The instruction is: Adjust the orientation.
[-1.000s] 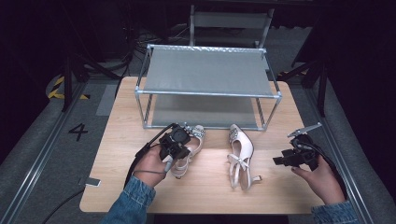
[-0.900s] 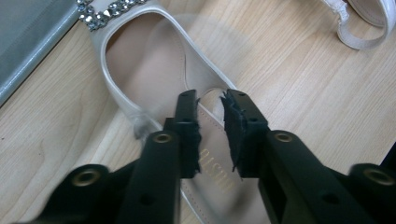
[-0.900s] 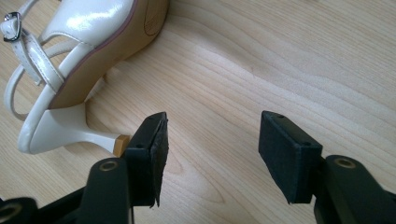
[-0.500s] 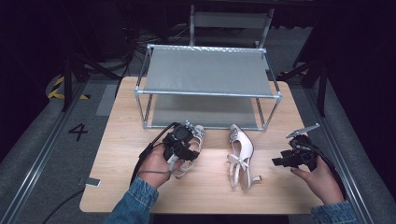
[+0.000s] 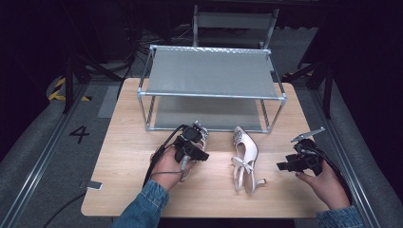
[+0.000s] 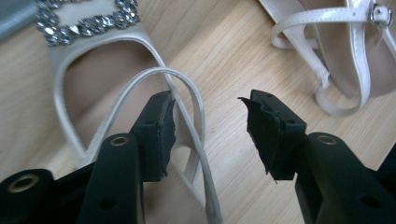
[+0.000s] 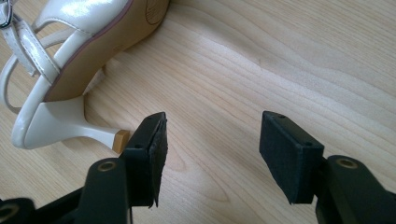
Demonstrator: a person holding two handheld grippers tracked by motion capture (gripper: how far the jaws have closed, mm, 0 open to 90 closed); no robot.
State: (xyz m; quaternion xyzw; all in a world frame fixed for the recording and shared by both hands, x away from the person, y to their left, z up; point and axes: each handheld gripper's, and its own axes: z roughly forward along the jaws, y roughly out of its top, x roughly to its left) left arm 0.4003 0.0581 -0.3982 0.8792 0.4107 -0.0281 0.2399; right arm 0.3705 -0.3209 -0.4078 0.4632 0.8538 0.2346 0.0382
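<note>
Two pale cream heeled sandals lie on the wooden table (image 5: 128,142). The left sandal (image 5: 203,134) (image 6: 107,60) has a jewelled buckle at its toe. My left gripper (image 5: 192,147) (image 6: 208,100) hangs low over it, open. Its jaws have just been opening, and the thin ankle strap (image 6: 189,91) runs between them by the left pad, unpressed. The right sandal (image 5: 244,152) (image 6: 345,51) (image 7: 88,42) lies on its side, heel toward me. My right gripper (image 5: 284,166) (image 7: 210,126) is open over bare wood just right of that heel, holding nothing.
A two-tier metal rack (image 5: 211,73) with grey shelves stands at the back of the table, just beyond the sandals. A small flat object (image 5: 93,185) lies at the table's front left edge. A grey chair (image 5: 233,21) stands behind the rack.
My left hand has shifted a little to the right and lower over the buckled sandal. The right hand and both sandals have stayed put.
</note>
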